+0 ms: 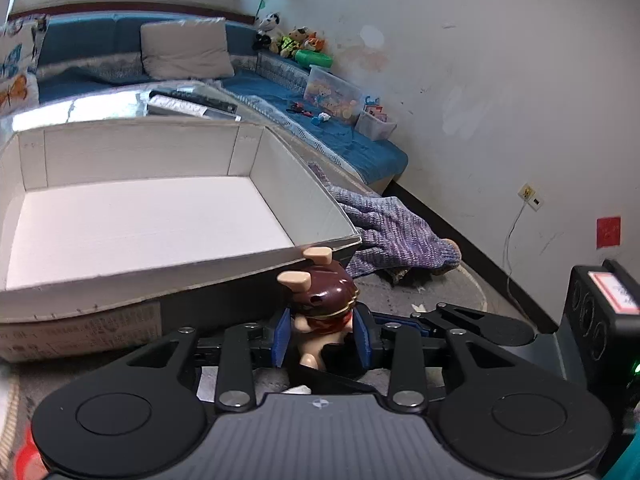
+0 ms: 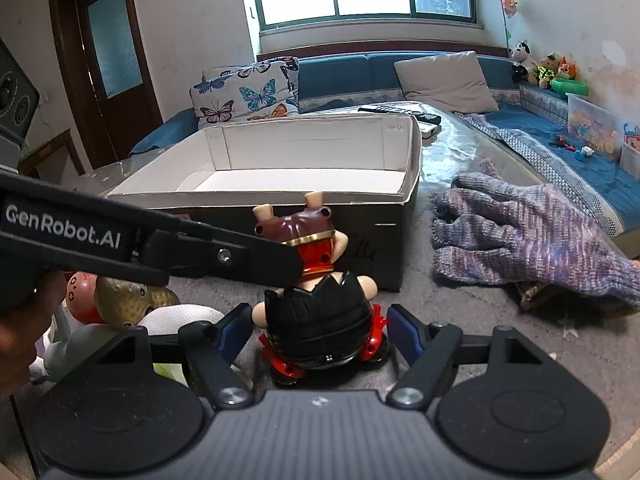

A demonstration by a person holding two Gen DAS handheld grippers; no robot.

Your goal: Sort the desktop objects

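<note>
A toy figurine (image 1: 320,304) with a brown head, tan horns and a red collar sits between the blue pads of my left gripper (image 1: 323,334), which is shut on it. In the right wrist view the same figurine (image 2: 316,280) stands on the grey mat, in a black skirt with red feet. My left gripper (image 2: 280,268) reaches in from the left and clamps its upper body. My right gripper (image 2: 320,336) is open, its blue pads on either side of the figurine's base without touching. An empty white cardboard box (image 1: 256,264) (image 2: 412,168) stands just behind.
A purple knitted glove (image 2: 520,232) (image 1: 400,232) lies right of the box. Other toys, a brown-gold one (image 2: 124,300) and a white one (image 2: 176,316), lie at the left. A sofa with cushions, remotes and bins is behind. A black device (image 1: 600,312) stands at the right.
</note>
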